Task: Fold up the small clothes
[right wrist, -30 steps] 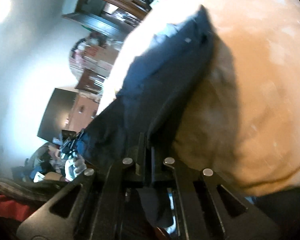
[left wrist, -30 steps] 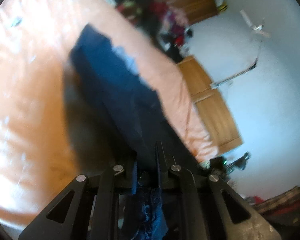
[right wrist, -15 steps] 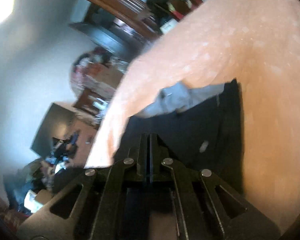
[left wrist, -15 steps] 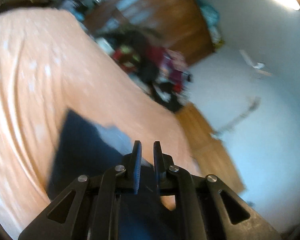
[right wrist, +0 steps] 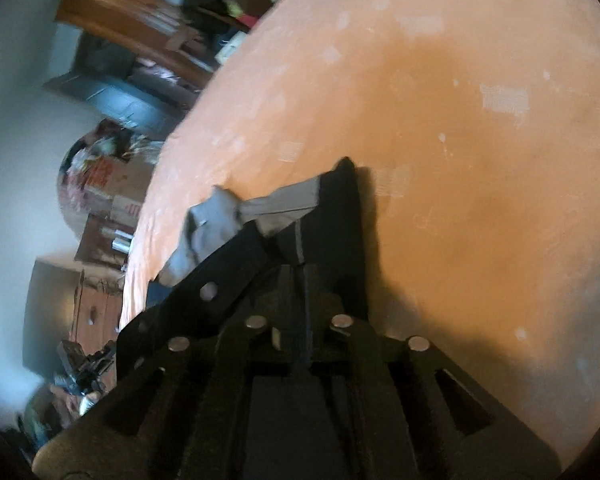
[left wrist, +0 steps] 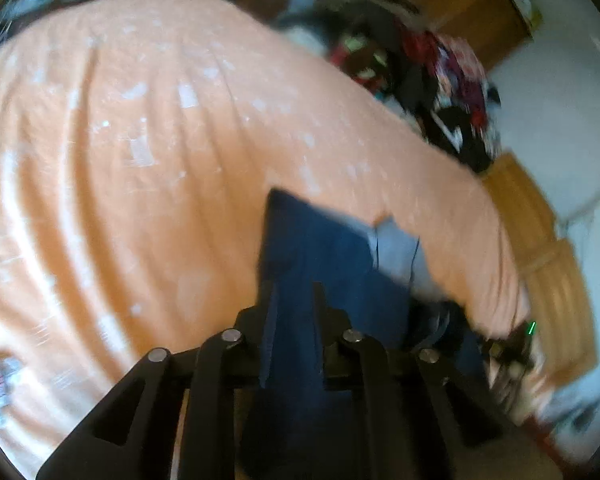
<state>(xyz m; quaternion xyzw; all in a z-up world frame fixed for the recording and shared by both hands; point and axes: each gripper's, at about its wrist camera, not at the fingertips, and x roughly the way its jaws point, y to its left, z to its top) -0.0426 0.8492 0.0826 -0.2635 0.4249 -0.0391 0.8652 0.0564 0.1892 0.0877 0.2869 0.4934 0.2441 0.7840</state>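
Left gripper point(left wrist: 294, 300): we record its fingers standing narrowly apart over the dark blue garment point(left wrist: 324, 248), with blue cloth showing in the gap between them; whether any fabric is actually pinched we cannot tell, since the view is blurred. Right gripper point(right wrist: 300, 276): we note its fingers drawn almost together, a thin dark strip between them that may be a fold of the garment point(right wrist: 340, 216), though a firm hold cannot be confirmed. Item in hand: one small piece of navy clothing with a pale grey inner panel point(right wrist: 260, 208) turned outward at its far end, lying on the orange bedsheet point(left wrist: 140, 160) near the bed's edge, directly ahead of both tools. In the right wrist view we also list the black arm of the left tool point(right wrist: 216, 280) crossing beside the grey panel. Condition of the work: we judge the garment laid down and roughly flattened, its far edge fairly straight, but the grey lining bunched and exposed, so the fold looks partial at best. Outstanding, in our estimate: tidying the grey part, bringing one portion over another, and pressing the result flat. Surroundings: a heap of mixed clothing point(left wrist: 440, 76) beyond the bed, wooden furniture point(left wrist: 540, 240) at the wall, and cluttered shelving point(right wrist: 148, 32); whether other small clothes among these await folding we cannot say.
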